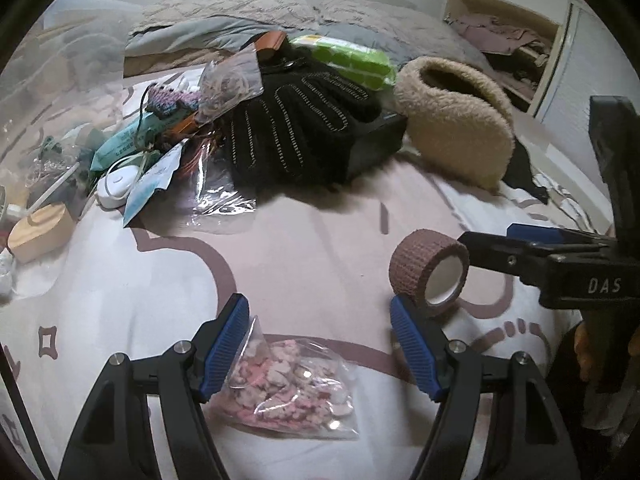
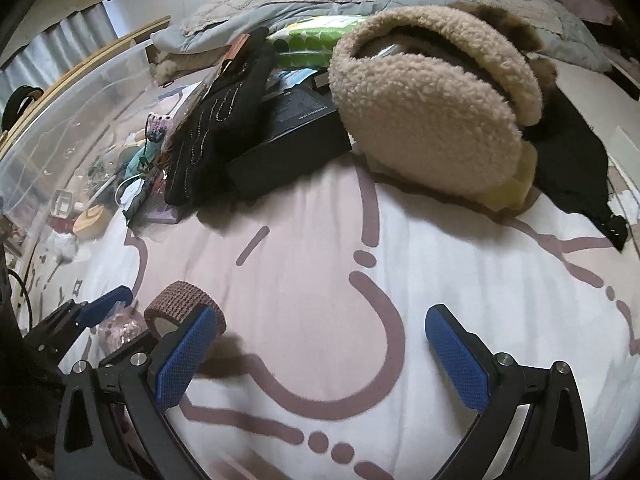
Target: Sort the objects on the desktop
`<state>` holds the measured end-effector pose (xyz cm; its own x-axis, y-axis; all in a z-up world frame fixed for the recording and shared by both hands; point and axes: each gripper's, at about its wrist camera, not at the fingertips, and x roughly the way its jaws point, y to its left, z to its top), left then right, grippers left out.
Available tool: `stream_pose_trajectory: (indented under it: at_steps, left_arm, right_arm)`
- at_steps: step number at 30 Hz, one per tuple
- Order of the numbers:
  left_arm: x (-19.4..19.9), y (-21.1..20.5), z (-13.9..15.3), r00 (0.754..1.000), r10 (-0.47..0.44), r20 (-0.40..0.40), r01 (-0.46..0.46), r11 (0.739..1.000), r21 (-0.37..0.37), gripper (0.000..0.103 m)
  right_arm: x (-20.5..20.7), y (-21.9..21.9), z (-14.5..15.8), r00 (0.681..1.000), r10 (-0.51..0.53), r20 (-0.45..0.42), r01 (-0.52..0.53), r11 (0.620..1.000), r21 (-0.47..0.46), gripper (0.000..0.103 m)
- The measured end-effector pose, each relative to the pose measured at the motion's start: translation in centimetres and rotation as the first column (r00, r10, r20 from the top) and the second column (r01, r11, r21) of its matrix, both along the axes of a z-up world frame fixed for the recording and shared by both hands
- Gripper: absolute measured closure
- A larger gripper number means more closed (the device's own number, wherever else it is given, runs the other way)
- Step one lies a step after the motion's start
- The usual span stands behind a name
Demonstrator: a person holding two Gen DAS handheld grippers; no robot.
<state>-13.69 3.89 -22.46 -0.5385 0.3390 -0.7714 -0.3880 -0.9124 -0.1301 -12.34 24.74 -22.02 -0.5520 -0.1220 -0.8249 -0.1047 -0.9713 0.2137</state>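
With both grippers hanging apart and empty over the bed, I see nothing clamped yet. Left gripper straddles one bag of pink bits, its left pad right at the bag's edge, no squeeze that I can tell. Right gripper has only bedsheet between its pads; one brown tape roll sits just outside its left finger, touching or nearly so, I can't tell which.

Risks as I judge them:
- Roll lies tilted on a soft sheet; a nudge from either finger could send it rolling.
- The two grippers are close together by the roll; a move inward could knock them into each other.
- Bag is slick and loose; a pinch on the corner alone may slip or spill.

Count, going outward: one bag, one roll, one black knit glove, one black box under it, one fleece bag, one green spotted pack, one wooden puck, one white round gadget. Left-side clutter is too jumbled to count.
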Motion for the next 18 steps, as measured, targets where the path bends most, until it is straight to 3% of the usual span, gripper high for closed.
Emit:
stream_pose_trajectory:
  at_steps: [8,13,18]
  left_arm:
    - [-1.3,0.0,-0.5,0.999,0.029,-0.021,-0.029,1.000,0.001,0.030]
    - [-0.9,-1.4,0.5,0.999,0.048,-0.025,-0.046,0.997,0.061,0.030]
    - [0.1,-3.4,2.8,0.991,0.100,-0.094,-0.086,0.987,0.136,0.009]
  right_arm:
    - [-1.9,0.3,-1.2,1.000,-0.019,-0.011,0.019,1.000,-0.016,0.000]
    - [-1.2,0.4,-0.2,0.996,-0.014,-0.087,0.009,0.998,-0.058,0.000]
    - [-0.4,-0.2,1.0,0.986,0.022,-0.166,-0.032,0.998,-0.058,0.000]
